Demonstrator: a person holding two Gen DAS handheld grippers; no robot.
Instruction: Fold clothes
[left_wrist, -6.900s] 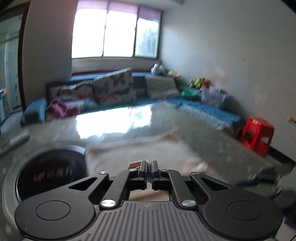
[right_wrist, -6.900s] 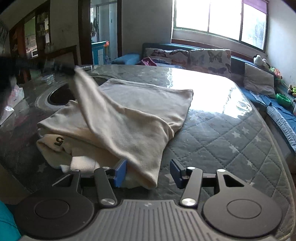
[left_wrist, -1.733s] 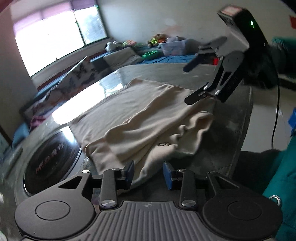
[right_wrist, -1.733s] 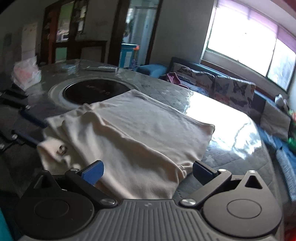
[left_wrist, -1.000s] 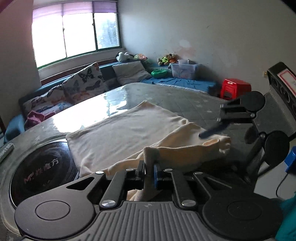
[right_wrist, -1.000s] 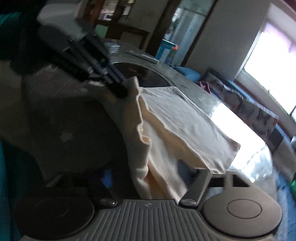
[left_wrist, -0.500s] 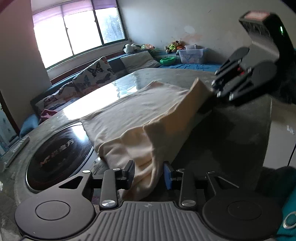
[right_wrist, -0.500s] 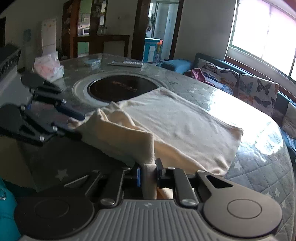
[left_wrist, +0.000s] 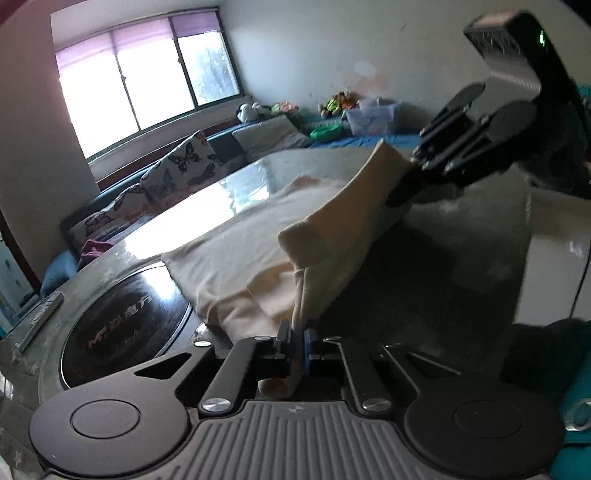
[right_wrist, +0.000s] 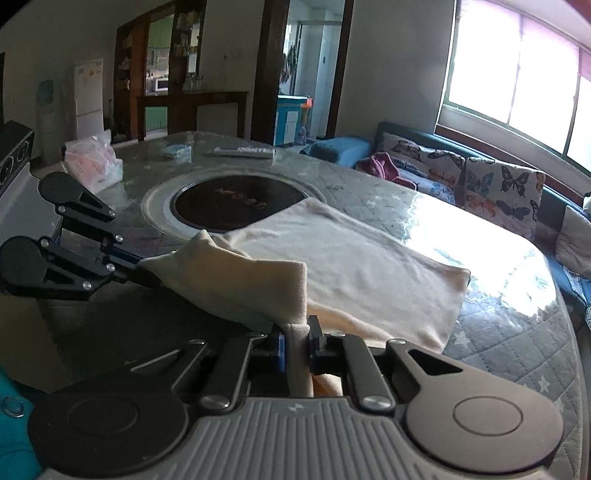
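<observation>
A cream garment lies part-folded on the grey quilted table. In the left wrist view my left gripper is closing, its pads pinching the garment's near corner. My right gripper hangs at the upper right there and grips the other near corner, so the edge between them is lifted. The right wrist view shows the same garment, with my right gripper closing on a fold of it. My left gripper holds the far corner at the left.
A round black hob is set into the table just behind the garment. A remote and a pink bag lie on the far side. A sofa with butterfly cushions runs beyond. A teal sleeve is at the lower right.
My left jaws stood apart around the cloth half a second ago and now pinch it. The right gripper has stayed clamped and lifted its corner slightly.
</observation>
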